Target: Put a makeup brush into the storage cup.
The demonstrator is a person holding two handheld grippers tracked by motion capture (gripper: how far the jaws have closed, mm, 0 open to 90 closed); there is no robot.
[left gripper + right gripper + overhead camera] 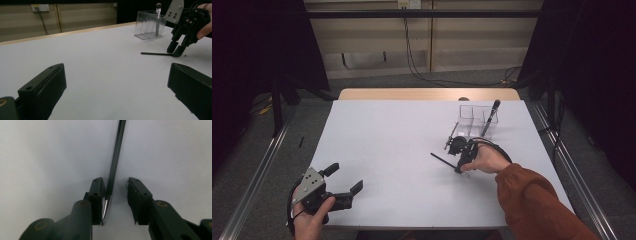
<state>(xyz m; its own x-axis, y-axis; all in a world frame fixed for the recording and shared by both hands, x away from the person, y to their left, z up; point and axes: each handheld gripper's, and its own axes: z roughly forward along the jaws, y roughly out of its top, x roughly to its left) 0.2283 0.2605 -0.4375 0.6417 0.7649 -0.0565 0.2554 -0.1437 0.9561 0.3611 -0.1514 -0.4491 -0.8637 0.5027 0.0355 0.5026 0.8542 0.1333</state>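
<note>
On the table, the right gripper's parted fingers straddle an unmarked pen.

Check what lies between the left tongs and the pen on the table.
Nothing: bare white table separates the left tongs from the pen, as the high view shows.

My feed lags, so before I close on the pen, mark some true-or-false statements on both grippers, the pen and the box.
1. The right gripper straddles the slim black pen lying on the white table, jaws open. True.
2. The clear plastic divided box is empty. False: a dark pen stands in it.
3. The left gripper grips a pen. False: it is open, holding nothing.
4. The lying pen is outside the box. True.
</note>
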